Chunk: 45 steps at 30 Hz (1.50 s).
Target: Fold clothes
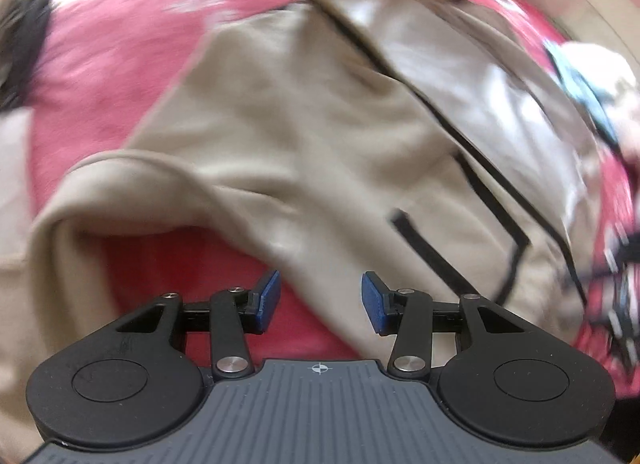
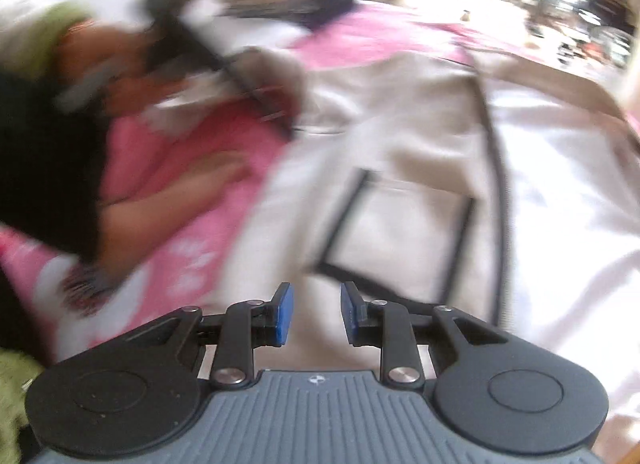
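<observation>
- A pink bedspread [image 1: 120,64] with white print covers the bed.
- A black cloth [image 2: 44,160] lies on it at the left.
- Something green [image 2: 12,396] shows nearby, too blurred to tell.

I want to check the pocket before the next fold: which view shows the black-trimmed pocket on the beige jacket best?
The right wrist view: the black-trimmed pocket faces the camera with its whole outline in sight, just ahead of the open right hand-held gripper. The left wrist view shows it slanted and smeared by motion, with the outline harder to follow.

A pink bedspread [image 1: 120,64] with white print covers the surface. Strong daylight washes out the far top of both views, where blurred clutter [image 2: 568,16] lies.
</observation>
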Available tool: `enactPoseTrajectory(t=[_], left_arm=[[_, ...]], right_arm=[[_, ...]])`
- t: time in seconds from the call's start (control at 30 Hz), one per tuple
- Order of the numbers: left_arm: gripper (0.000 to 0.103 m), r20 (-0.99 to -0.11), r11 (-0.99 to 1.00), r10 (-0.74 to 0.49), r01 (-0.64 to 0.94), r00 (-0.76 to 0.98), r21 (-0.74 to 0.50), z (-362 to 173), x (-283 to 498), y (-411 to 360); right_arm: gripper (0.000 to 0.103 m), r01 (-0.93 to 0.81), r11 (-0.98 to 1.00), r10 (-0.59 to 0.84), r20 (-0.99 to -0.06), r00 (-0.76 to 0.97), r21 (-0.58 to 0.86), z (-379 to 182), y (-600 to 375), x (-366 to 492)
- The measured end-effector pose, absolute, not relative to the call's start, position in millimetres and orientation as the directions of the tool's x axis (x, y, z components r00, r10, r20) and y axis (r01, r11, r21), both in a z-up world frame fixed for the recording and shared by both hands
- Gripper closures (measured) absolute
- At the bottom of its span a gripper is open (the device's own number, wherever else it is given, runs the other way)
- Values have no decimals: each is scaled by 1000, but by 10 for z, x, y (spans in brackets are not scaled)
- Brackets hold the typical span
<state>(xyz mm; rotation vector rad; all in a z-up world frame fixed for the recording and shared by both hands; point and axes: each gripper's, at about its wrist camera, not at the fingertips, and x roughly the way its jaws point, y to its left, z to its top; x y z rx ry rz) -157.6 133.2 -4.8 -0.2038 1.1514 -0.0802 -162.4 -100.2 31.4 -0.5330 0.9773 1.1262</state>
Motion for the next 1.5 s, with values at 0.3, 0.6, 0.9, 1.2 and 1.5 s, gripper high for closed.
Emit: enactPoseTrajectory(t=[0.3, 0.6, 0.9, 1.2, 1.5], left_arm=[[58, -939, 986, -99, 161, 331, -48, -325, -1521, 834], [58, -905, 996, -85, 65, 416, -63, 226, -1241, 1243], [56, -887, 972, -55, -180, 458, -153, 545, -402, 1841], [48, -900, 964, -62, -209, 431, -166, 521, 389, 2019], [48, -883, 937, -64, -275, 466, -213, 293, 803, 2220]], right_arm=[[75, -860, 510, 279, -944, 174, -8, -222, -1070, -1413], [75, -790, 607, 426, -875, 231, 87, 402, -1013, -940], [72, -751, 652, 400, -890, 221, 107, 355, -374, -62], [51, -818, 558, 515, -831, 208, 141, 173, 172, 439], [67, -773, 590, 593, -775, 218, 233, -90, 398, 825]])
